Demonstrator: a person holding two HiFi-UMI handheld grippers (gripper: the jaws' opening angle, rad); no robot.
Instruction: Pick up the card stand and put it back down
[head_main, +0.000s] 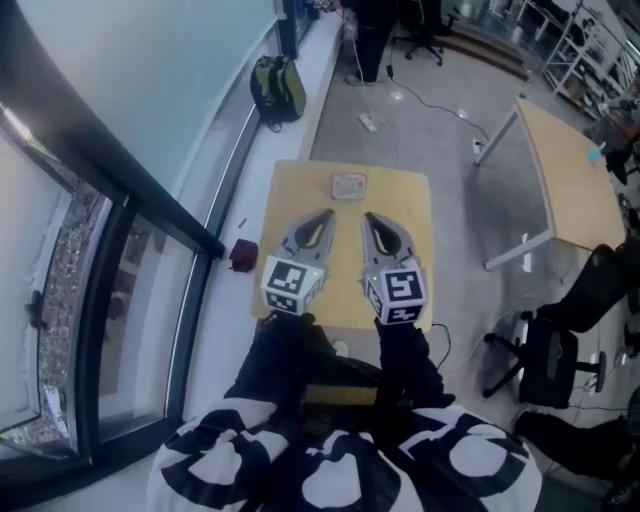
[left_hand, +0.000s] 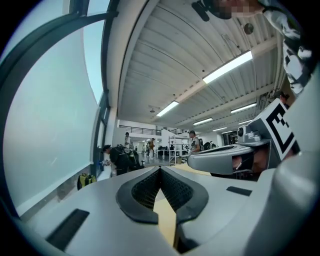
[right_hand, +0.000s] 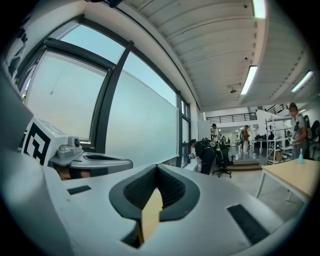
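Note:
The card stand (head_main: 349, 185) is a small pale, squarish thing lying near the far edge of the small wooden table (head_main: 290, 190). Both grippers hover over the table's middle, side by side, short of the stand and pointing toward it. My left gripper (head_main: 328, 213) is shut with nothing between its pads; in the left gripper view its tips (left_hand: 160, 168) meet and only the tabletop shows below them. My right gripper (head_main: 367, 216) is shut too and holds nothing, its tips (right_hand: 157, 166) touching. Neither gripper view shows the stand.
A green backpack (head_main: 277, 88) leans by the window wall at the back left. A dark red object (head_main: 243, 255) sits left of the table. A second wooden table (head_main: 570, 180) and a black office chair (head_main: 550, 360) stand to the right. People work far off.

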